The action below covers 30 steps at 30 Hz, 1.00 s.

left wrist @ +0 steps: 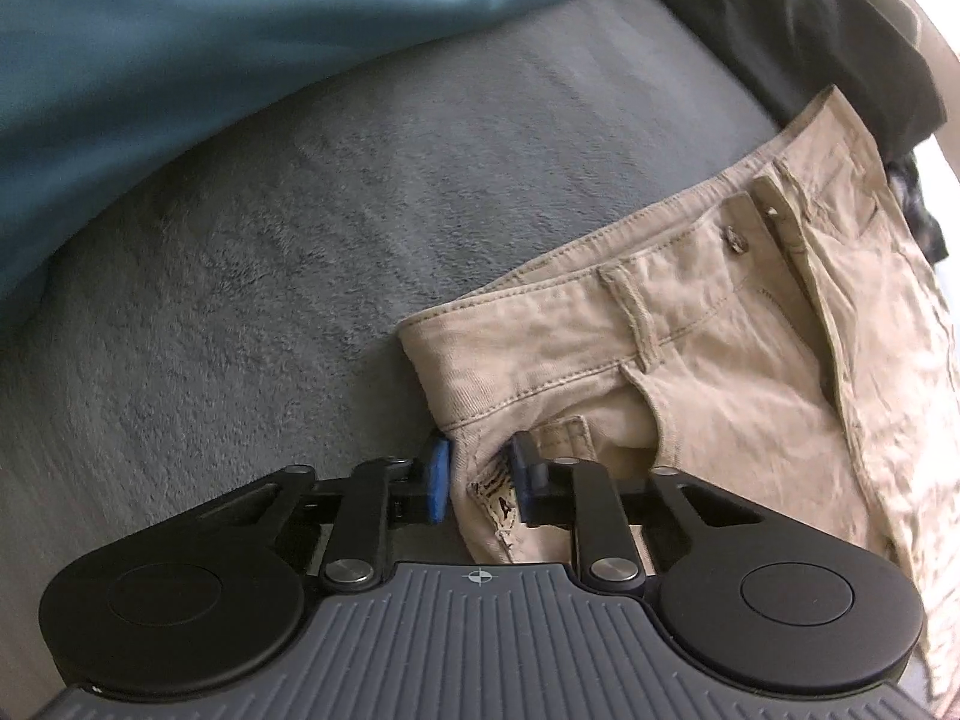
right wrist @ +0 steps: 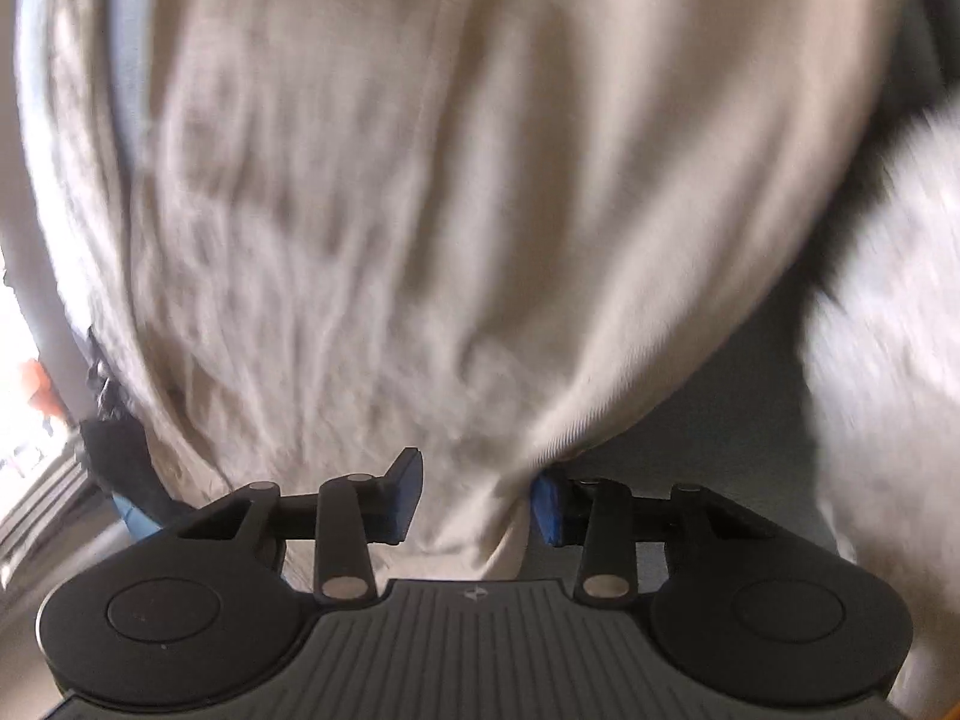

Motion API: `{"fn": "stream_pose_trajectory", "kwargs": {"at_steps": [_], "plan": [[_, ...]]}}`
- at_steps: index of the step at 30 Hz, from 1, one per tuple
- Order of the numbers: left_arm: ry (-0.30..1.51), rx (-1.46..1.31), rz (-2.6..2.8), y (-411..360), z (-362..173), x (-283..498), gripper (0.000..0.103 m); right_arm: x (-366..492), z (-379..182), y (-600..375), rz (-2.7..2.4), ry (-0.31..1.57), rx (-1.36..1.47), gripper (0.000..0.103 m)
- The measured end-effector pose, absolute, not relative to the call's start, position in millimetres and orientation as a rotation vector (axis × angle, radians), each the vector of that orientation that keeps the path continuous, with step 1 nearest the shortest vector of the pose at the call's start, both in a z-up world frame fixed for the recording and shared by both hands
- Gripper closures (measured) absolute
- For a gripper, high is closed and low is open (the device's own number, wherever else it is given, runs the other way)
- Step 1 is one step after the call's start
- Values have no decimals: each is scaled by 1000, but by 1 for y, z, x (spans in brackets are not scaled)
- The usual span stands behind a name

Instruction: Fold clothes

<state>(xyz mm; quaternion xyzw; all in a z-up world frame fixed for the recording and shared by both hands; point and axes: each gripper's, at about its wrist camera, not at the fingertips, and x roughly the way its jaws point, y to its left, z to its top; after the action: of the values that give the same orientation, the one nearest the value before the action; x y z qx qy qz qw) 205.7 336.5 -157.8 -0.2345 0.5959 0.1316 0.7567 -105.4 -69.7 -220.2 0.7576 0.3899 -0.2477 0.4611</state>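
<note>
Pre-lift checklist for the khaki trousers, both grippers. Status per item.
1. Left gripper on the trousers: ok. The blue pads pinch the waistband corner with the inner label.
2. Right gripper on fabric: cannot tell. Cloth sits between the pads, but a gap shows beside the left pad and the picture is blurred.
3. Single layer versus bunched cloth in the left grip: cannot tell.
4. Grey blanket caught in the left jaws: ok, it lies outside the pads.
5. Space on the blanket to fold into: ok, bare blanket up to the teal cloth.
</note>
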Motion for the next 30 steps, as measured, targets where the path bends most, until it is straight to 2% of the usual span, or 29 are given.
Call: {"fn": "stream_pose_trajectory", "kwargs": {"at_steps": [2, 5, 13, 20, 30], "plan": [[1288, -480, 287, 332, -154, 204, 92, -100, -212, -76, -589, 955, 1801, 90], [1267, -459, 291, 326, -144, 200, 97, -89, -198, -85, -559, 944, 1720, 94], [1169, -496, 252, 311, -102, 191, 99, -30, -127, -123, -362, 872, 1366, 95], [988, -533, 174, 275, -61, 214, 99, 25, -81, -160, -260, 725, 1161, 96], [870, -482, 139, 223, -60, 287, 99, 103, -79, -206, -226, 643, 1084, 97]]}}
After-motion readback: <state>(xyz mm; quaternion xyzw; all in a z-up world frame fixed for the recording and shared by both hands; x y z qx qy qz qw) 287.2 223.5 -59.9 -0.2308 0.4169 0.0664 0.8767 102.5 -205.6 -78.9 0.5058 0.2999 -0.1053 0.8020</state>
